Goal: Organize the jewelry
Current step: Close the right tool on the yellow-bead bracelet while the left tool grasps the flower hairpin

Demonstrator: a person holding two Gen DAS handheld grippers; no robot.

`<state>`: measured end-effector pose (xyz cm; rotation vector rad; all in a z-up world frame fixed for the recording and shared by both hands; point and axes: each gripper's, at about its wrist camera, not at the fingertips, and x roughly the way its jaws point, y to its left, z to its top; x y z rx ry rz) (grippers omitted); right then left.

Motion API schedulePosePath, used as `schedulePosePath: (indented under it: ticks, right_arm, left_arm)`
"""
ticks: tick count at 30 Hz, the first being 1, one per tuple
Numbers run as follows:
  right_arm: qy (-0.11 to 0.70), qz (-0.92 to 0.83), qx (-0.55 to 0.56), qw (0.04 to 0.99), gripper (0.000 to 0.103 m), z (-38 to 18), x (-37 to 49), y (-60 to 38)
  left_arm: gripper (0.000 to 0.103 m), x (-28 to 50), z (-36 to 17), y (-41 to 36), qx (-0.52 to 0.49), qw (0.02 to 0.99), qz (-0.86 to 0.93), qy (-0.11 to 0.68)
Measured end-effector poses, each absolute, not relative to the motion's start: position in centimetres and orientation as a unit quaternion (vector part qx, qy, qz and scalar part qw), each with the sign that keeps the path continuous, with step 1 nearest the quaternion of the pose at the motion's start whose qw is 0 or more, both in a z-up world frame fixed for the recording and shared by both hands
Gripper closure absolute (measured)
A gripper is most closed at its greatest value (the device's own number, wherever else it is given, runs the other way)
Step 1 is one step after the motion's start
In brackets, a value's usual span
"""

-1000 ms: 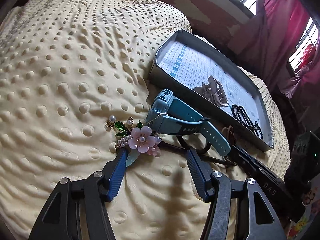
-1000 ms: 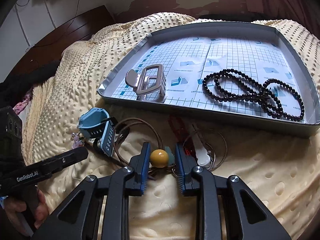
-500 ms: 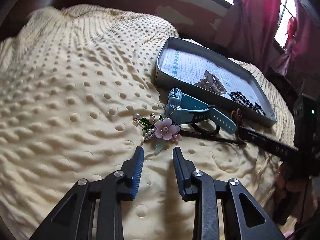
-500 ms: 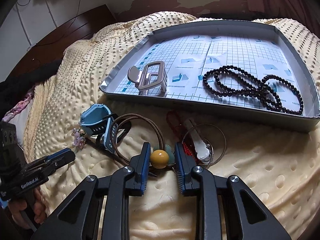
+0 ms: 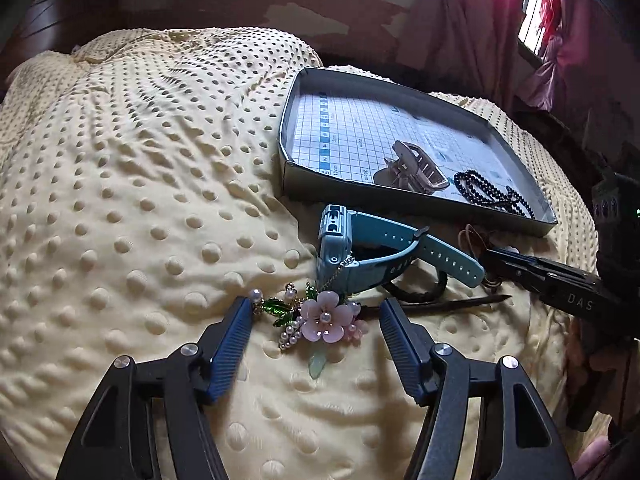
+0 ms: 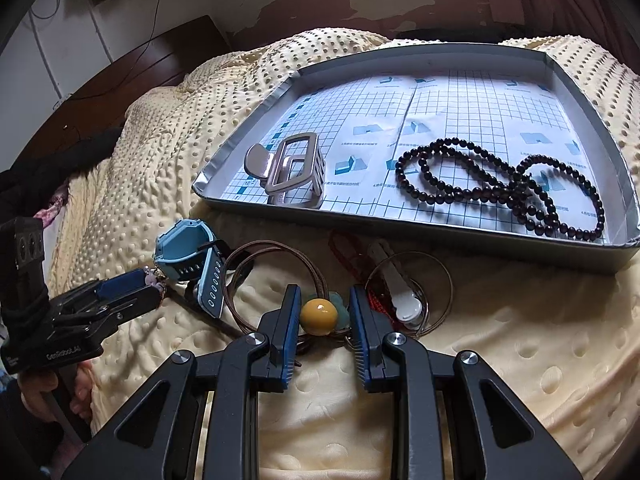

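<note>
A pink flower hairpin [image 5: 322, 320] with pearls and green leaves lies on the cream dotted blanket. My left gripper [image 5: 316, 322] stands open, one finger on each side of it without touching. A blue watch [image 5: 360, 252] lies just beyond. In the right wrist view, my right gripper [image 6: 325, 314] is shut on a yellow bead pendant [image 6: 319, 311] with a green piece beside it, low on the blanket. The grey tray [image 6: 400, 226] behind holds a metal hair claw [image 6: 294, 170] and a black bead string [image 6: 500, 178]. The left gripper [image 6: 134, 290] shows at the left by the watch [image 6: 188, 256].
Brown cord loops [image 6: 272, 280], a white clip [image 6: 400, 292], a red cord [image 6: 346, 246] and a thin wire ring [image 6: 442, 280] lie in front of the tray. The right gripper [image 5: 540, 276] reaches in from the right, near the watch strap. Dark wooden bed frame and wall behind.
My left gripper, drawn back and narrowed half a second ago, has moved forward and opened wide around the flower hairpin. The right gripper has stayed on the yellow bead.
</note>
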<state>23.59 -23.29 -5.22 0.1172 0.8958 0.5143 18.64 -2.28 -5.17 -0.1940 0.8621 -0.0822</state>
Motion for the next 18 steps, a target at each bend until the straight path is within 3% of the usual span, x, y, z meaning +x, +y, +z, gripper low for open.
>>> schedulePosePath:
  ticks: [4,18]
  right_arm:
    - [0.428,0.247,0.056,0.868,0.081,-5.2,23.7,-23.3]
    - [0.424,0.261,0.046,0.866,0.082,-4.6,22.9,-22.8]
  left_arm:
    - [0.060,18.4,-5.6,-2.4,-0.088,0.902,-0.036,0.420]
    - [0.060,16.6,-5.7,-1.1,-0.140,0.905,-0.065,0.397]
